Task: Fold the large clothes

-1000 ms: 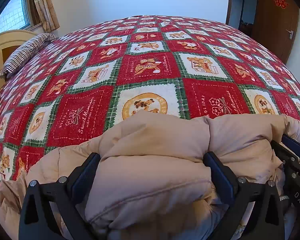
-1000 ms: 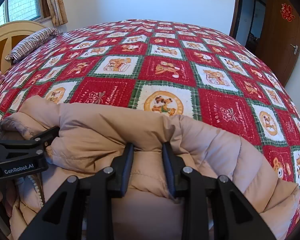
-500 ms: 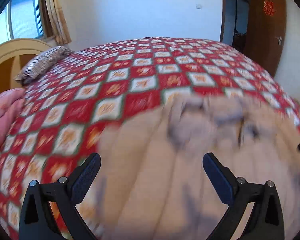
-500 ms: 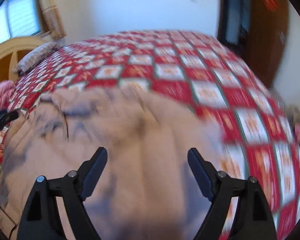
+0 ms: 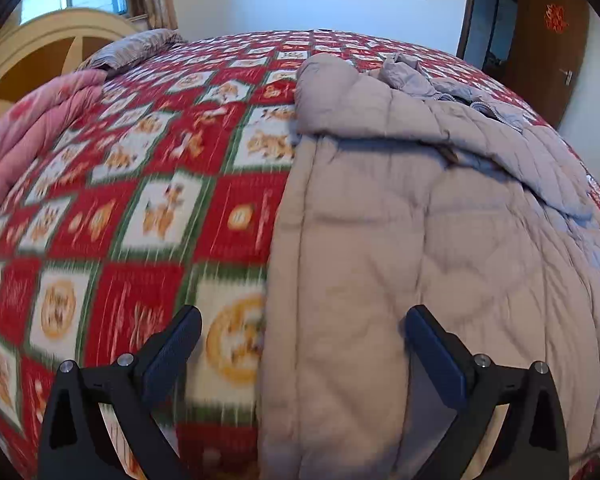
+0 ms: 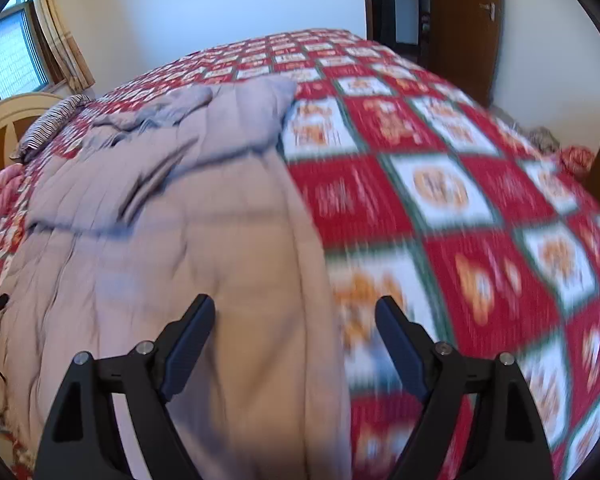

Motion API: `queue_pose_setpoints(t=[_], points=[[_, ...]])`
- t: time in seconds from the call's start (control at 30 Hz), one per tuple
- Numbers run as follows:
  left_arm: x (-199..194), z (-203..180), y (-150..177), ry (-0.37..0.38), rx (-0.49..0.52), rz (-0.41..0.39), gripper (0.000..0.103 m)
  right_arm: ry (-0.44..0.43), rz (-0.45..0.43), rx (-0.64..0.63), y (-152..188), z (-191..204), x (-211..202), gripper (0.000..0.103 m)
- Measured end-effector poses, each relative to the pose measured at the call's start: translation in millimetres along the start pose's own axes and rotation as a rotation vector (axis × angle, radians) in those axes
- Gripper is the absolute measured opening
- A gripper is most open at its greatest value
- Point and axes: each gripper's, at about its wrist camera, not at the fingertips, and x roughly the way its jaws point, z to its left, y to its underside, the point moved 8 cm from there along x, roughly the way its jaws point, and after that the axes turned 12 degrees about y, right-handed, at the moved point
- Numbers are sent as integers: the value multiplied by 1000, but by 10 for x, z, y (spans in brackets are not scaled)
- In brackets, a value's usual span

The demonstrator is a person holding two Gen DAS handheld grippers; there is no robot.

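A large beige puffer coat (image 5: 420,220) lies spread flat on the bed, with one sleeve (image 5: 372,108) folded across its top and the zipped collar (image 5: 444,84) at the far end. My left gripper (image 5: 303,314) hovers open above the coat's left edge, with nothing pinched. In the right wrist view the coat (image 6: 188,208) fills the left half. My right gripper (image 6: 295,302) hangs open over the coat's right edge, also holding nothing. Motion blurs both views.
A red, white and green patchwork bedspread (image 5: 140,200) covers the bed. A pink quilt (image 5: 32,132) lies bunched at the left edge, near a striped pillow (image 5: 136,46) and a cream headboard (image 5: 40,52). A brown door (image 5: 548,40) stands at the back right.
The coat was bunched up close at both grippers, with the right one shut on it. Both grippers have since drawn back with jaws wide, and the coat lies flat.
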Motion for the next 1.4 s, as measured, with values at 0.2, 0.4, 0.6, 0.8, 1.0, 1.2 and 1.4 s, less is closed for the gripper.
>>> queue_pose_setpoints(t=[0.2,0.4,0.6,0.8,1.0,1.2,1.4], points=[[-121,5,378,44,-82,9,102,-72,47,56,576,-43,-154,82],[-232,-153,526,93,-75,-13,88,-112,29,63,922,12,-343,66],[-412,-482,537,137,61,-42,18,-176,-14,53,958,169,-447,17],[-1047,-472,406,233,55,-172,9,-229,-72,122,912,97,-727,12],[-1827,-597,298,355,90,-264,8,-303,-191,97,765,50,-1475,11],[-2537,-675,113,434,130,-372,8,-357,-337,82,493,58,-2210,11],[-2575,-567,-366,396,181,-454,13,-383,-470,110,-37,46,-2556,10]])
